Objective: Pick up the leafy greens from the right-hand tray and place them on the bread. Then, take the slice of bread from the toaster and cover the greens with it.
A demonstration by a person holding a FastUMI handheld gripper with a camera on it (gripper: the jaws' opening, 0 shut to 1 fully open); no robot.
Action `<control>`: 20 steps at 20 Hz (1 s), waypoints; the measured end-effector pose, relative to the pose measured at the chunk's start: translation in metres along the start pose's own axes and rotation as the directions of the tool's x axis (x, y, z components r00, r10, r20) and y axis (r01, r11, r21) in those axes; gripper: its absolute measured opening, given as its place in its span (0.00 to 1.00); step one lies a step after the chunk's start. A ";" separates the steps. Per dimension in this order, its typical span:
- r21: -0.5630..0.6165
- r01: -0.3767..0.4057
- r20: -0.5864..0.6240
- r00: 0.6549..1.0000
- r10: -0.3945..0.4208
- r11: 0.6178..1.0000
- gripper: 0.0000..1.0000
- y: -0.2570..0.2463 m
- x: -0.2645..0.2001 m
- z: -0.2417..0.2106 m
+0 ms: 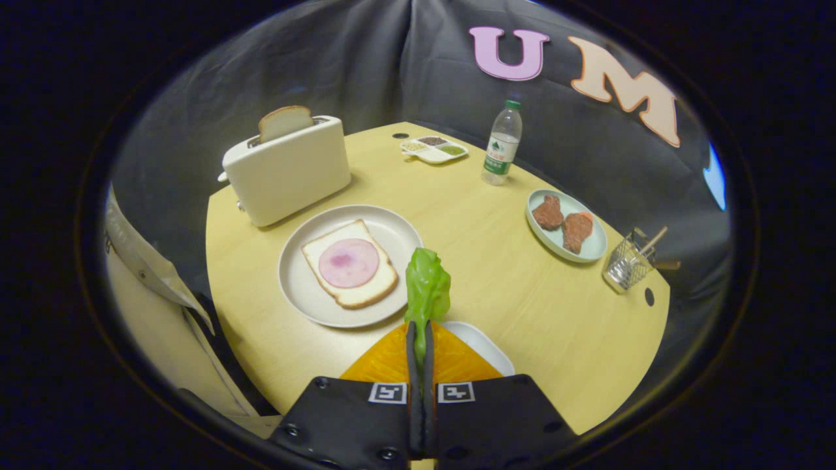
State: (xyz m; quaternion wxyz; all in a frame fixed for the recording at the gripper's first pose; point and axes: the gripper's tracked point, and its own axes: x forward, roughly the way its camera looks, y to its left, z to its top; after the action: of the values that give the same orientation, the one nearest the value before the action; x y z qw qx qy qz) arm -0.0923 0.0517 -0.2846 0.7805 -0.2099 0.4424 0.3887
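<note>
Table [496, 261] carries toaster [287, 173] with a bread slice [285, 122] sticking up, then plate [307, 294] with ham-topped bread [349, 263] and a meat plate [591, 251] well apart. Gripper [420, 339] clamped together on leafy greens [428, 290], held up just beside the bread plate, above a white tray [486, 346].
</note>
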 end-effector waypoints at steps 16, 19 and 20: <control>-0.117 -0.136 0.019 0.990 0.139 0.984 0.04 0.080 0.038 0.061; -0.129 -0.168 0.017 0.985 0.172 0.977 0.04 0.096 0.044 0.068; -0.135 -0.179 0.014 0.983 0.183 0.975 0.05 0.102 0.047 0.071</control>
State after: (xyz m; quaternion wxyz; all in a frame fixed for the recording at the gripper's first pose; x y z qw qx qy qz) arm -0.1214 0.1813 -0.2866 0.7319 -0.2152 0.4223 0.4895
